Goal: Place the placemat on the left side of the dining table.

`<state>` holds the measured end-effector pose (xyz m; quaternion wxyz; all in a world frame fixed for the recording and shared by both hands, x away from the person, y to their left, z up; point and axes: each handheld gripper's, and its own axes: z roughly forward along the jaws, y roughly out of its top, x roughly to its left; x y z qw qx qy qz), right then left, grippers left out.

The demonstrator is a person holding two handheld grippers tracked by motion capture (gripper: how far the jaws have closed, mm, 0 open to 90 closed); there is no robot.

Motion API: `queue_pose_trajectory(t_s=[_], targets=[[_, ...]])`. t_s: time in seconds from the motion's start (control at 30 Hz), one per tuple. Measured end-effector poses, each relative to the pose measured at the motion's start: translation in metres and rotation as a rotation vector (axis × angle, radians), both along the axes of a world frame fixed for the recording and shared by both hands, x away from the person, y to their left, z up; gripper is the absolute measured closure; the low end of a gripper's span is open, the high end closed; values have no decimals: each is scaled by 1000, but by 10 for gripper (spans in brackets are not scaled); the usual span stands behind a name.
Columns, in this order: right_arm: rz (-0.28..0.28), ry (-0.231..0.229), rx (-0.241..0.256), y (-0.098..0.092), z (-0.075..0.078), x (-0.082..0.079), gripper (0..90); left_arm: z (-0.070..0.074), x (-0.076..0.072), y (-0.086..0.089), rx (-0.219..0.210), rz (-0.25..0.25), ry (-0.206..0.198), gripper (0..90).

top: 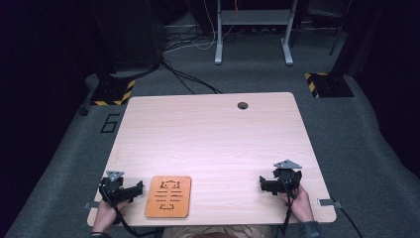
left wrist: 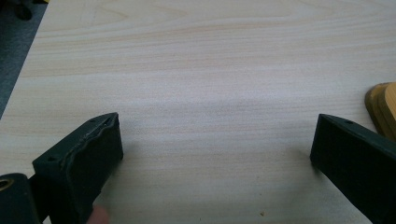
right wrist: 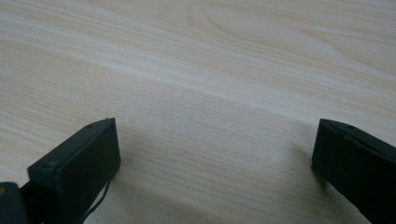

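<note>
Orange board (top: 168,196), flat with dark cut-out marks on top, lies at the near edge of the table (top: 213,134), just beside the left gripper (top: 137,188) and well apart from the right gripper (top: 263,184). In the left gripper view its rounded corner (left wrist: 384,109) peeks in at the right edge, past the right-hand jaw, so it isn't lined up between the jaws yet.

Best guess at doing this pickup well: the left one needs to swing toward the board so an edge slides between the jaws, staying low and level, since the thing is thin and lies flush on the wood. Grabbing a corner or the short side looks easier than digging under the middle.

Both pairs of jaws are spread wide with nothing between them, just bare tabletop. Neither touches the board. The right one (right wrist: 215,140) rests near the table's right side, pointing inward.
</note>
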<state>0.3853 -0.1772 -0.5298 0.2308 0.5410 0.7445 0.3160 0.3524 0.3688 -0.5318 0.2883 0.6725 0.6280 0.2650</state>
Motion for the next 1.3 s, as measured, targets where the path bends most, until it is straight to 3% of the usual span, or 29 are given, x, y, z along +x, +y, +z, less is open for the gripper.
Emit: queue_pose_trajectory(t_s=[0.5, 0.67, 1.0, 1.3], targets=[[27, 3, -3, -1, 1, -4, 0, 0, 2, 0, 1, -19, 1, 11], [59, -3, 49, 0, 4, -8, 0, -1, 3, -1, 1, -22, -1, 11], [151, -17, 103, 25, 23, -12, 0, -1, 4, -2, 1, -24, 0, 10], [232, -21, 89, 50, 28, -14, 0, -1, 4, -2, 1, -23, 0, 10]])
